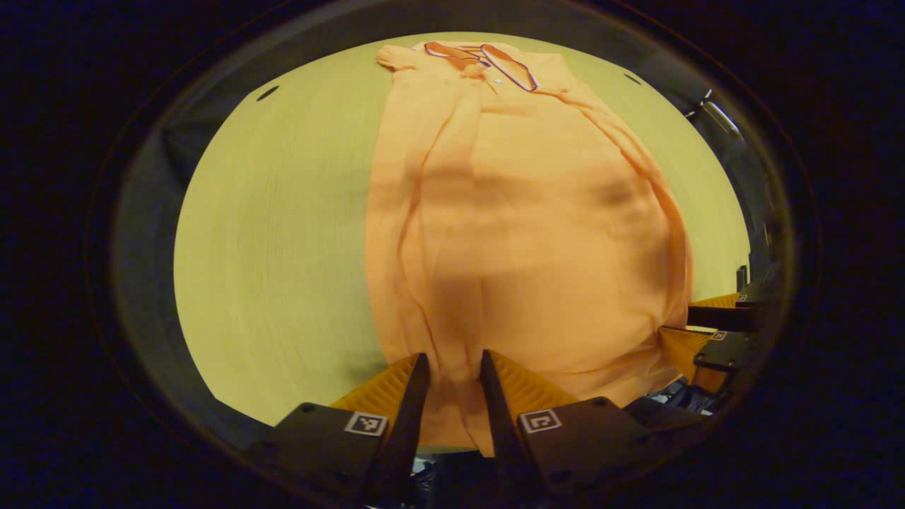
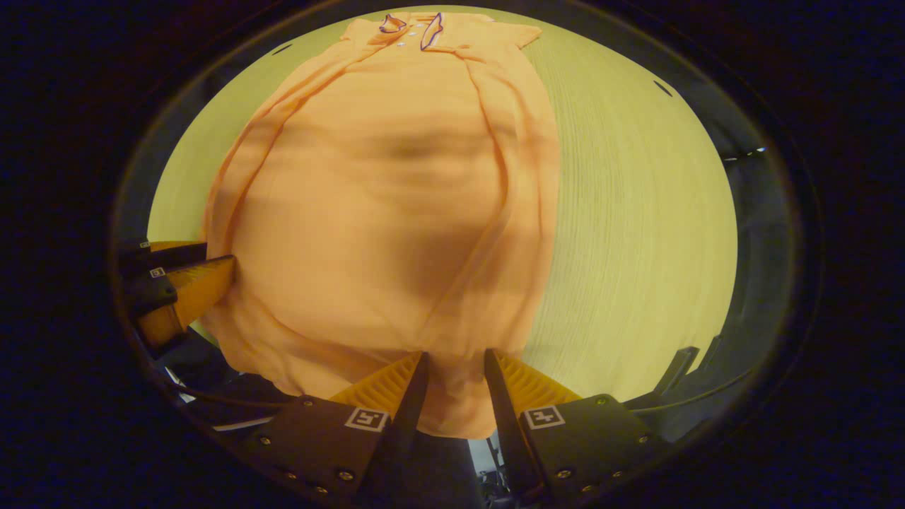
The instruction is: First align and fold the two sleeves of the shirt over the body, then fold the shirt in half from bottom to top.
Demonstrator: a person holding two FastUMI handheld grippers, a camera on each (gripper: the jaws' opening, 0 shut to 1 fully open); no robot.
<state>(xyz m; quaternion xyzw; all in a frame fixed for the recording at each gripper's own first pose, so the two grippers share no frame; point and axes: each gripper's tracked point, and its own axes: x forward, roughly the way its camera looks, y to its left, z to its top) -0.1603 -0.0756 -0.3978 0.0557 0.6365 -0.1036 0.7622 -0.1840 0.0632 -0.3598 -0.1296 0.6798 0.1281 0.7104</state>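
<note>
An orange shirt (image 1: 523, 212) lies lengthwise on the yellow-green table (image 1: 283, 233), its dark-trimmed collar (image 1: 495, 60) at the far end. Both side edges are folded in along the body. My left gripper (image 1: 454, 360) is shut on the near hem at the shirt's left corner, cloth running between its fingers. My right gripper (image 2: 454, 360) is shut on the hem (image 2: 452, 403) at the other corner, and it also shows at the right edge of the left gripper view (image 1: 675, 319). In the right gripper view the shirt (image 2: 382, 198) bulges up near me, and the left gripper (image 2: 220, 256) sits at its left.
Bare tabletop (image 2: 636, 233) stretches to the right of the shirt in the right gripper view, and to its left in the left gripper view. Dark floor and cables (image 2: 212, 403) lie below the table's near edge.
</note>
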